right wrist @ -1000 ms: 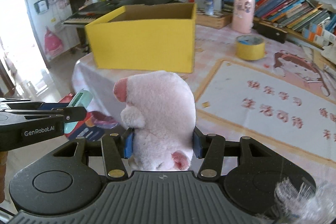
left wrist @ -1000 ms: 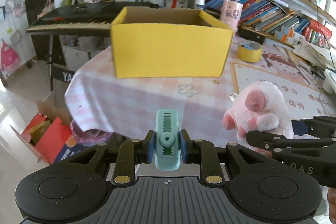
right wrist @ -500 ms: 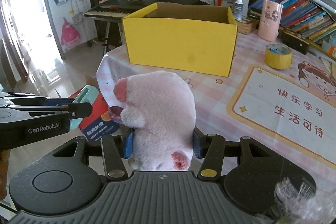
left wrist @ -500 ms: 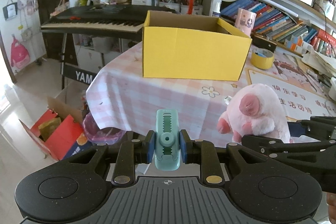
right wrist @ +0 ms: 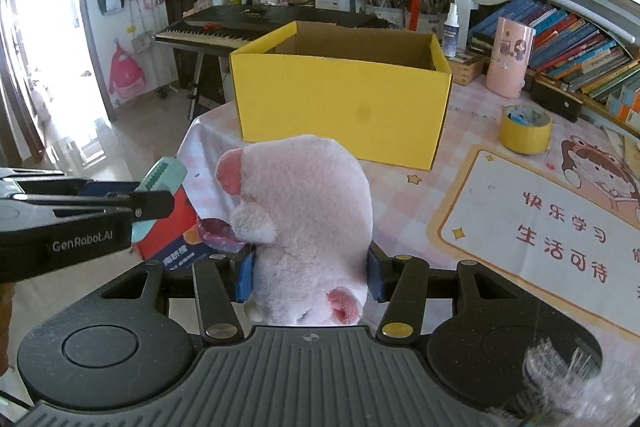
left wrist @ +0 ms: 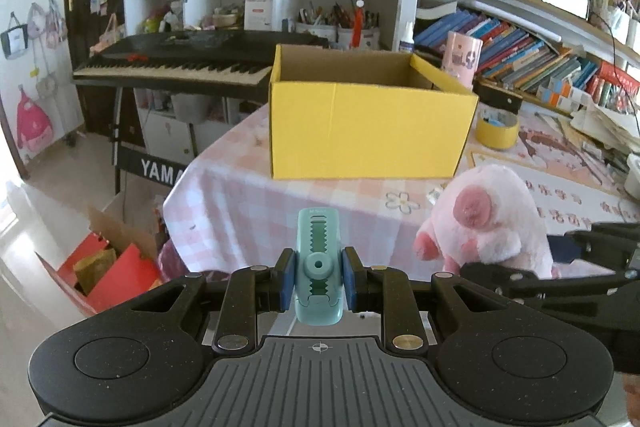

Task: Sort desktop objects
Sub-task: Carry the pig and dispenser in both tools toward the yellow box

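Yellow cardboard served as the landmark: the open yellow box (left wrist: 372, 131) stood on the pink-checked bench (left wrist: 256, 211), and everything else was placed against it. Over the last second the box had shrunk and slid further off in both wrist views, so both hands had drawn back from it, toward the bench's near edge, rather than closing on it. The left tool (left wrist: 318, 279) was clenched on a teal clip (left wrist: 319, 267), its blue pads pressing the clip's flanks, and the clip sat short of the box's front wall and below its rim, held in the air off the bench's edge. The right tool (right wrist: 310, 277) was clamped around a pink plush toy (right wrist: 300, 219), the soft body bulging above the pads; the toy likewise hung in front of the box, to the right of the clip as the left view showed it. Neither grip had loosened in that time. A roll of yellow tape (right wrist: 525, 127) lay on the bench to the right of the box, untouched, with a pink cup (right wrist: 510, 57) behind it. Judged from this, both items were lifted and secure but neither was yet sorted: the box interior showed bare cardboard where it could be seen, and the retreat suggested a repositioning before carrying either item over the rim.
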A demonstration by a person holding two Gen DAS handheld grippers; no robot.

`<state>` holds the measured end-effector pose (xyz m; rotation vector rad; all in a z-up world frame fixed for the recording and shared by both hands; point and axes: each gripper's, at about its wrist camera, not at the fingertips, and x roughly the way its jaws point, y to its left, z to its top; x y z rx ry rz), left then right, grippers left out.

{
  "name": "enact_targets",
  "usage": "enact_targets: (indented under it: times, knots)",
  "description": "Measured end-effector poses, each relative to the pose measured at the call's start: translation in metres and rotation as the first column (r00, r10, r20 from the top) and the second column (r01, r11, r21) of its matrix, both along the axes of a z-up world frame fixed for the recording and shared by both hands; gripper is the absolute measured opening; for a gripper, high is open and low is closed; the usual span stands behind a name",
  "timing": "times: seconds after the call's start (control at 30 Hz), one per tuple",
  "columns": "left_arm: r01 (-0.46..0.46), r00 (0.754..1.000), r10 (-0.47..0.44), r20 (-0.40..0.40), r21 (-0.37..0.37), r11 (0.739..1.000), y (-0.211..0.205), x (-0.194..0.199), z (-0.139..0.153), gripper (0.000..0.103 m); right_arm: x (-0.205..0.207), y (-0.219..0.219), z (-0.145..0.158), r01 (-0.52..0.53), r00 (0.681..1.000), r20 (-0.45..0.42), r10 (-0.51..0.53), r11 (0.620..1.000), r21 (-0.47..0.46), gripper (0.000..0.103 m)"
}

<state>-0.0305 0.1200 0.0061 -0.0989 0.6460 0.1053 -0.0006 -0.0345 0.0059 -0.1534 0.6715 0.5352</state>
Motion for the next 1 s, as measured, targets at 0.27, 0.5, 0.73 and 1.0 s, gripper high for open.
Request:
enact_targets:
  times: [0.27,0.5,0.73,1.0]
  knots:
    - [0.008,0.999,-0.009,0.052,0.003,1.000,0.001,0.022,0.016,0.023,0.014,0.001,0.011,0.007,1.000,0.021,-0.007,1.000,0.013,0.049]
    - [0.018,0.992,-0.021,0.121,0.026,1.000,0.001,0.048,0.037,0.023,0.044,0.000,0.033,0.019,0.997,0.070,-0.023,0.998,0.053,0.049]
    - [0.013,0.981,-0.018,0.192,0.026,1.000,0.002,0.091,0.057,0.023,0.087,0.000,0.065,0.013,0.988,0.152,-0.027,0.995,0.098,0.049]
    - [-0.013,0.975,0.008,0.222,0.023,1.000,-0.001,0.142,0.061,0.023,0.149,-0.004,0.085,-0.012,0.980,0.200,-0.006,0.996,0.084,0.049]
